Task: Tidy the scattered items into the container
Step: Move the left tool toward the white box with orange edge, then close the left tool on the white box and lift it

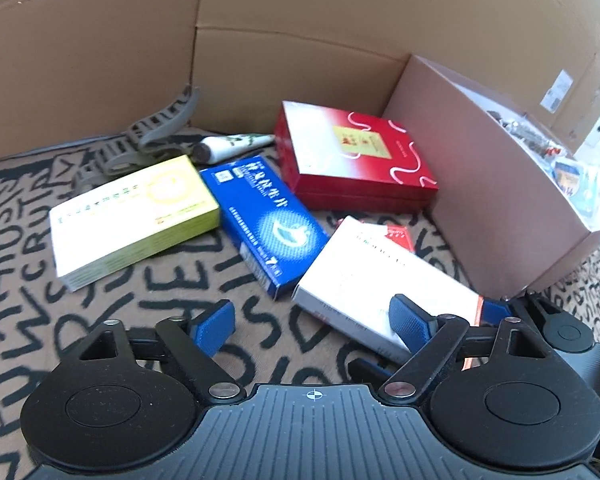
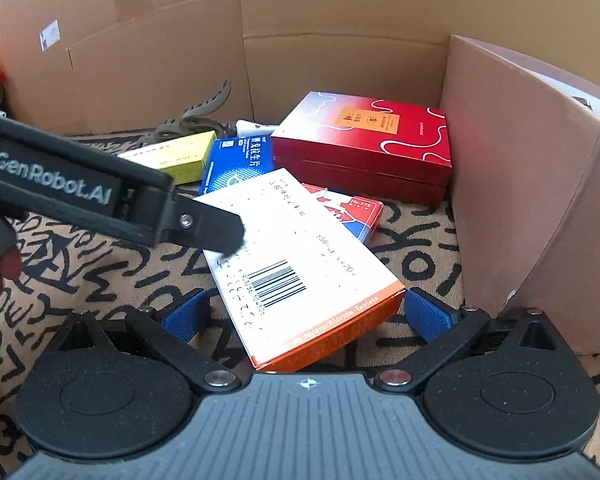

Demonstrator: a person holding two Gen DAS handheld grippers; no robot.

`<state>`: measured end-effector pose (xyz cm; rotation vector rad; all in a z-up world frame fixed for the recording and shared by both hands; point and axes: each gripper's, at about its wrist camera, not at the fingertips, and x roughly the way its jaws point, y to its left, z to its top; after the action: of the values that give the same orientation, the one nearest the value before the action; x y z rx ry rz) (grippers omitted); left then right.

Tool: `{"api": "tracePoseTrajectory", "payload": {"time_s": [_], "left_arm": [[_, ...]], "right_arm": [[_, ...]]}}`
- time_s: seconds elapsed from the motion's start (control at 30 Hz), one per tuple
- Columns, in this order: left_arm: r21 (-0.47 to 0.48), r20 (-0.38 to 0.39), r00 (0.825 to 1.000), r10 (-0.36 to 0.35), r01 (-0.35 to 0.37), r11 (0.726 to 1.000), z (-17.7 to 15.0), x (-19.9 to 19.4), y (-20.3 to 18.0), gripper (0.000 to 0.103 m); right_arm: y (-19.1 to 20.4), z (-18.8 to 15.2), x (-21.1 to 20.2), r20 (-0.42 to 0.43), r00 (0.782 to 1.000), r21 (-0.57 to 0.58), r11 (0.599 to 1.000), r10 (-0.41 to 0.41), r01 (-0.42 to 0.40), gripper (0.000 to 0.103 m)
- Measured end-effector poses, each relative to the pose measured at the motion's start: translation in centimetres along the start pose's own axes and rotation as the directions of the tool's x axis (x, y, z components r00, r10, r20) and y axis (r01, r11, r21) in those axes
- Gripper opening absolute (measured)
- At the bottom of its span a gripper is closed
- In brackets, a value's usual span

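A white box with an orange end (image 2: 300, 264) lies on the patterned cloth between the open pads of my right gripper (image 2: 306, 316), apart from both pads. It also shows in the left wrist view (image 1: 376, 280), under the right pad (image 1: 410, 322) of my open left gripper (image 1: 312, 320). Behind it lie a red card pack (image 2: 356, 212), a blue box (image 1: 264, 216), a yellow-white box (image 1: 136, 216), a red box (image 1: 352, 152) and a white tube (image 1: 232, 146). The pinkish-brown container (image 1: 496, 184) stands at the right with items inside.
Cardboard walls (image 1: 284, 32) close off the back. A grey toothed strap (image 1: 156, 132) lies at the back left. The left gripper's black body (image 2: 80, 188) reaches in from the left in the right wrist view, its tip over the white box.
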<state>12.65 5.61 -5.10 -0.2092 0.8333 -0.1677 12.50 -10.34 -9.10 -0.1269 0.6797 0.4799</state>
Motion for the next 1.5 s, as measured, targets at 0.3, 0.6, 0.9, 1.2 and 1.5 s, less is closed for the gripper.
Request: {"api": "tracePoseTrajectory", "payload": {"time_s": [0.3,0.6,0.9,1.2,1.5], "left_arm": [[-0.002,0.0,0.995,-0.099,0.099,0.995,0.1,0.0,0.0,0.058],[0.011,0.012,0.993,-0.12,0.12,0.993,-0.3,-1.9,-0.4,0.006],[-0.005,-0.012,0.998,-0.066,0.066,0.998,-3.5,-5.5,0.3,0.013],[-0.089,-0.026,0.999,-0.046,0.044,0.995,-4.8,-6.2,1.9,0.067],[-0.052,-0.045,0.997,-0.07,0.068,0.996,-2.7,-4.0,-0.6,0.088]], "right_arm": [[0.2,0.0,0.2,-0.006,1.0,0.0,1.0,-0.014,0.014,0.102],[2.3,-0.9,-2.4,0.091,0.994,-0.092,0.993,-0.065,0.073,0.076],[6.1,-2.7,-5.0,0.059,0.996,-0.209,0.976,0.066,-0.052,0.071],[6.7,-3.8,-6.2,0.069,0.997,-0.192,0.981,0.018,-0.004,0.09],[7.3,-3.4,-5.0,0.04,0.998,-0.149,0.988,0.054,-0.048,0.084]]}}
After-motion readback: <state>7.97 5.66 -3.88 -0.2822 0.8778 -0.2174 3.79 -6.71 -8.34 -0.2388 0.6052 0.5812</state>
